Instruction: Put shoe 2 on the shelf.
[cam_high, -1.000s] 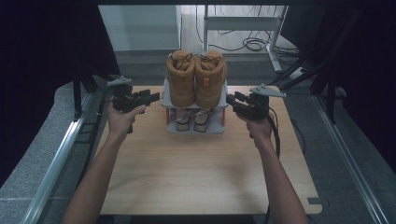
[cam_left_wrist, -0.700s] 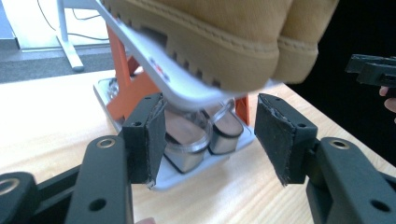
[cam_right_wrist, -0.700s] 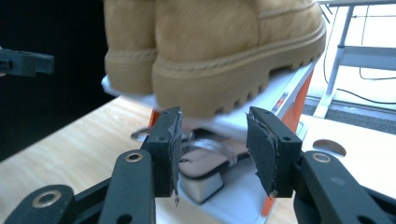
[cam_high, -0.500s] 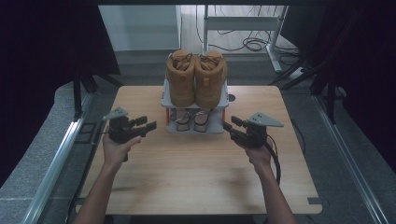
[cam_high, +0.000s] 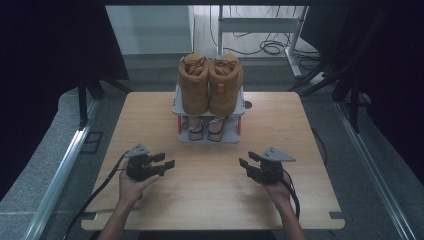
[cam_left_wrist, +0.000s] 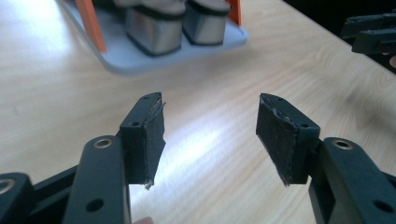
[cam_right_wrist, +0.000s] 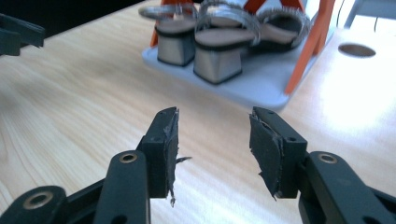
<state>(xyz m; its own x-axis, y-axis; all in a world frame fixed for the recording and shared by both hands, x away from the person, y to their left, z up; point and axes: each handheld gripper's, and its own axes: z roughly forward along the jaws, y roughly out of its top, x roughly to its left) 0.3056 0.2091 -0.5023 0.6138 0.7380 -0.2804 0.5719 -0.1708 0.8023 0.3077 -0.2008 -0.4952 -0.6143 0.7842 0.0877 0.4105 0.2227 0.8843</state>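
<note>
Black matte left tongs and right tongs hover low over the pale wood-grain surface, both gaping, frayed rubber pads empty; the right jaws have just been opening. Farther off, well apart, a grey two-tier rack with orange posts holds block-heeled sandals below and tan suede boots on top.

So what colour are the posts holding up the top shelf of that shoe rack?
Orange posts, clearest in the right gripper view, beside the heeled sandals.

black two-jaw tools with grey three-cornered plates, black cables, torn pads.
</note>
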